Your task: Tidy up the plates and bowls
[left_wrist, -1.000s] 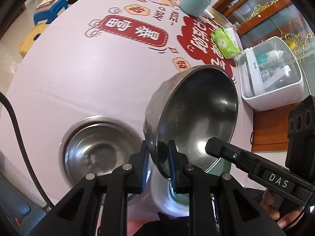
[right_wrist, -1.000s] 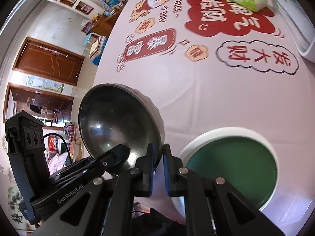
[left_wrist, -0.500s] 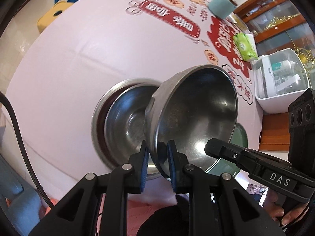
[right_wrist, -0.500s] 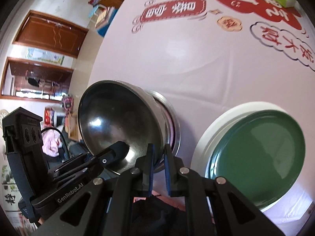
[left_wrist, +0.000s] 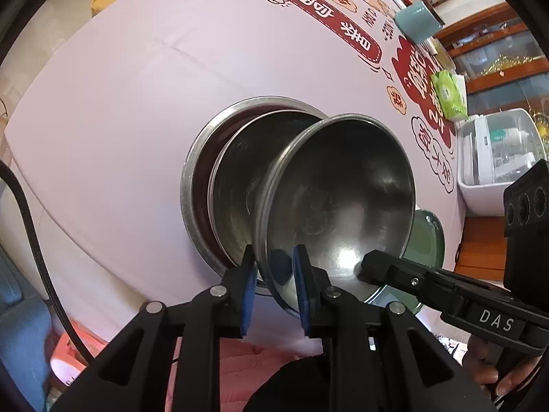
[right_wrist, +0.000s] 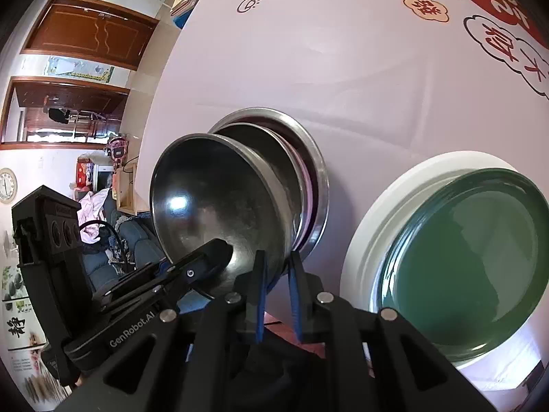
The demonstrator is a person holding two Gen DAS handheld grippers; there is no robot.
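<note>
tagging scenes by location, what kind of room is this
Probably a home dining or living room: a table with a festive printed cloth, a glass-fronted wooden cabinet, a sofa and a wall clock.

A shiny round stainless-steel bowl [left_wrist: 336, 199] is tilted on edge, its rim pinched on two sides, its base over a second steel bowl [left_wrist: 236, 185] nested in a wide steel plate [left_wrist: 192, 171] on the desk. Beside them a dark green glass plate [right_wrist: 459, 261] sits on a white plate [right_wrist: 363, 226].
</note>
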